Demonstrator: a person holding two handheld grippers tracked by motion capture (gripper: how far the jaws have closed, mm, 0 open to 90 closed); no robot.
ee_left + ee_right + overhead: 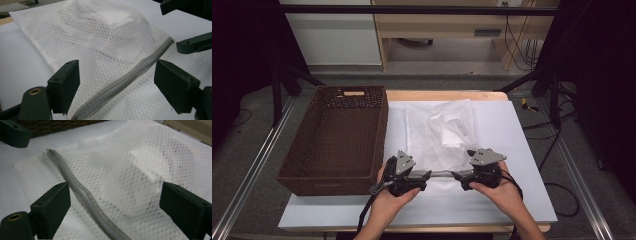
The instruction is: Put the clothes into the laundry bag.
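A white-topped counter (pixel 512 150) with a pale wooden edge is standing on a grey floor (pixel 242 150). Black frame posts (pixel 276 75) are rising at both sides. Behind, a light wooden cabinet (pixel 437 30) is standing against a white wall panel (pixel 332 35), with black cables (pixel 522 45) hanging beside it.

Black left gripper (pixel 428 175), grey three-cornered plate (pixel 404 162), trailing cable (pixel 366 212)

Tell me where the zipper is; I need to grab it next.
In the high view the zipper runs along the mesh bag's near edge, between the left gripper and right gripper, right of the basket.
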